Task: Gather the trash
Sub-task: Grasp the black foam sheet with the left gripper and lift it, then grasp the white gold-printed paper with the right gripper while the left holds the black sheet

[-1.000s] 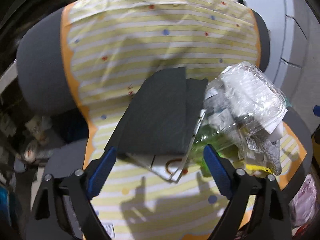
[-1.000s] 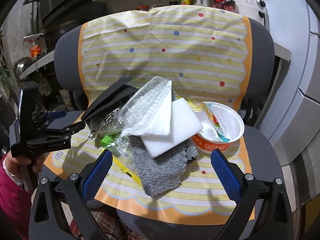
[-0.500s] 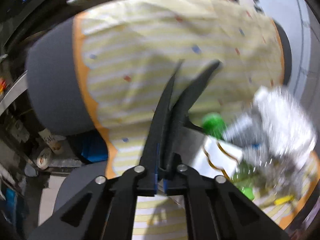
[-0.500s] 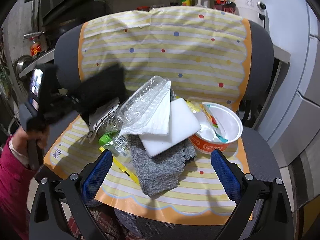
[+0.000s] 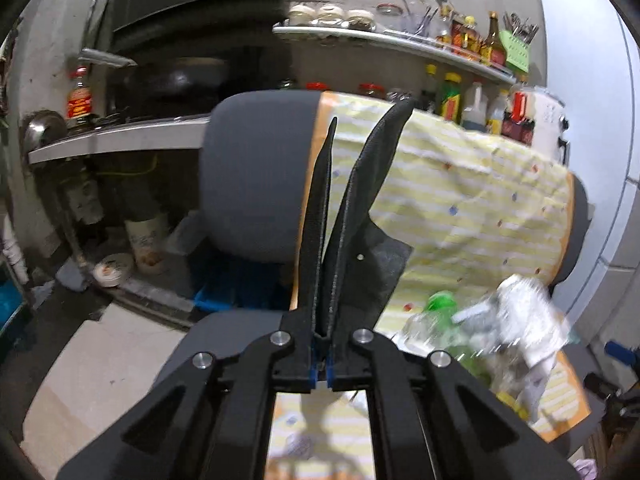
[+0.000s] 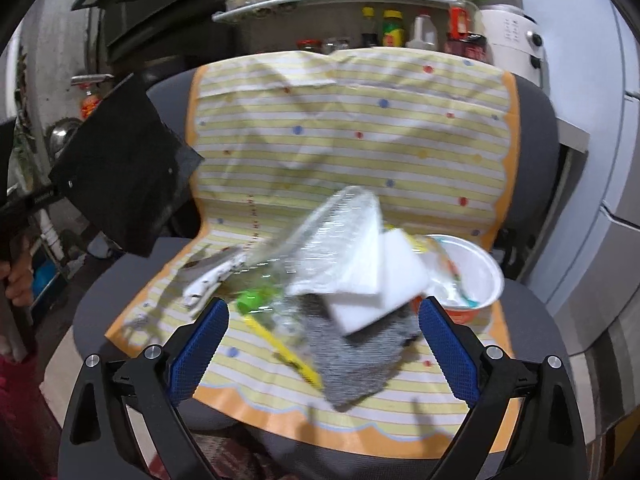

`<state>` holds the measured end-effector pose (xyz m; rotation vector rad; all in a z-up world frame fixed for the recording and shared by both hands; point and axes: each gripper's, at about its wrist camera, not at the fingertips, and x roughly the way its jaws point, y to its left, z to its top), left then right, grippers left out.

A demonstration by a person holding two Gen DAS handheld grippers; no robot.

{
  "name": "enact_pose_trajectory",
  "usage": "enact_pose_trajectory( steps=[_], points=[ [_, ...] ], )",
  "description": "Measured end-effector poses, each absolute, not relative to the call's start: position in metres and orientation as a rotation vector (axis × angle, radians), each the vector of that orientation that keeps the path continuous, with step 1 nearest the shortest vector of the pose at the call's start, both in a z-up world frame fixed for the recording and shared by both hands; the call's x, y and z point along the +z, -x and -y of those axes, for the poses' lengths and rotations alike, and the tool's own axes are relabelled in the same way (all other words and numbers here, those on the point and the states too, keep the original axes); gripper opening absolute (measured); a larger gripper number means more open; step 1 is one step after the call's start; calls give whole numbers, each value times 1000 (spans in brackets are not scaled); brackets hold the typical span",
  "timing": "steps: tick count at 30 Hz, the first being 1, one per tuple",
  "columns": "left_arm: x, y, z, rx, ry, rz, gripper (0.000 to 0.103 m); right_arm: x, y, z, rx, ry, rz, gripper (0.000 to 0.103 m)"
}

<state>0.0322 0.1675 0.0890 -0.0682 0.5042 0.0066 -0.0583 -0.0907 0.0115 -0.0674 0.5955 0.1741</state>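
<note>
My left gripper is shut on a black folded flat piece, held up edge-on in the left wrist view. From the right wrist view the same black piece hangs in the air left of the chair. My right gripper stands open above the trash heap on the striped cloth: a clear plastic bottle with a green cap, a clear plastic container, white foam sheets, a grey cloth, a yellow strip and a white-and-orange bowl.
The grey office chair carries everything. Behind it a counter and shelf hold bottles and jars, with a white appliance on the right. A person's hand grips the left tool. Pots and a blue crate sit on the floor at left.
My left gripper closed on the black piece, lifted it off the heap and carried it up and left, rolling it edge-on. The right gripper drifted closer over the heap.
</note>
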Motion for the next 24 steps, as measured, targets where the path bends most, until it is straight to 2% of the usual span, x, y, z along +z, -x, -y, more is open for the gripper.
enact_pose_trajectory(
  steps=[4, 5, 7, 11, 24],
  points=[
    [51, -23, -190, 27, 107, -584, 0, 0, 59, 53, 276, 71, -611, 91],
    [39, -23, -198, 43, 125, -612, 0, -3, 58, 42, 297, 80, -611, 84],
    [14, -26, -217, 84, 163, -662, 0, -12, 51, 19, 328, 96, -625, 59],
    [-6, -23, -249, 202, 172, -671, 0, -40, 24, -18, 399, 67, -691, 54],
    [-40, -39, -292, 256, 192, -728, 0, -107, -65, -51, 281, -105, -842, 53]
  ],
)
